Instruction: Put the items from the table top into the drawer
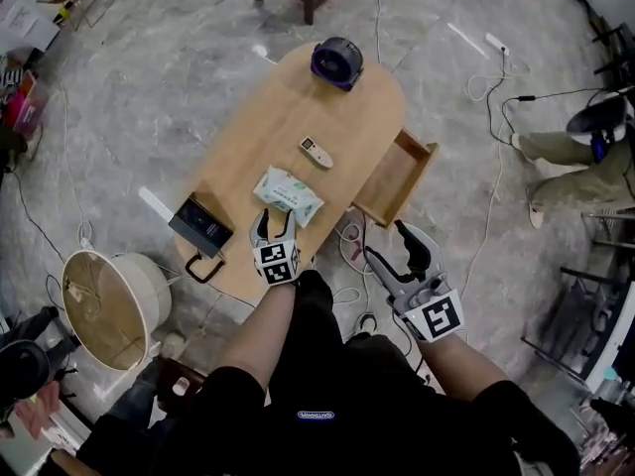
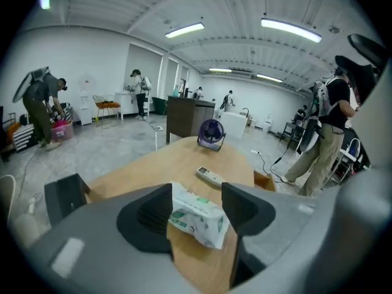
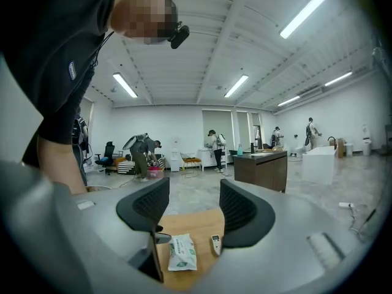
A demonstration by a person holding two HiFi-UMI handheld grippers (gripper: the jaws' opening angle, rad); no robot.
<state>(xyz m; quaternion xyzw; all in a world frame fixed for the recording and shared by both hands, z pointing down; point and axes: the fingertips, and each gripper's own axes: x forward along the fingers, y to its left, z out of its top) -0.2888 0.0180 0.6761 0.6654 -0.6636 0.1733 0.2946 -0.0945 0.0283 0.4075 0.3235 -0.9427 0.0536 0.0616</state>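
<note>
With the left gripper [image 1: 274, 218] spread-fingered at the wipes pack [image 1: 289, 195], we centre it before squeezing (right gripper [image 1: 385, 242] idle, fingers apart).

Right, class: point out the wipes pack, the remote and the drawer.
wipes pack [image 1: 289, 195]: head view, centre of its top face.
remote [image 1: 317, 152]: head view, middle of its body.
drawer [image 1: 393, 178]: head view, bare wooden floor.

Wipes pack [image 1: 289, 196], remote [image 1: 317, 152], purple fan [image 1: 336, 62], black box [image 1: 201, 225] lie apart on wooden table [image 1: 263, 132]; drawer [image 1: 397, 178] open at its side.
</note>
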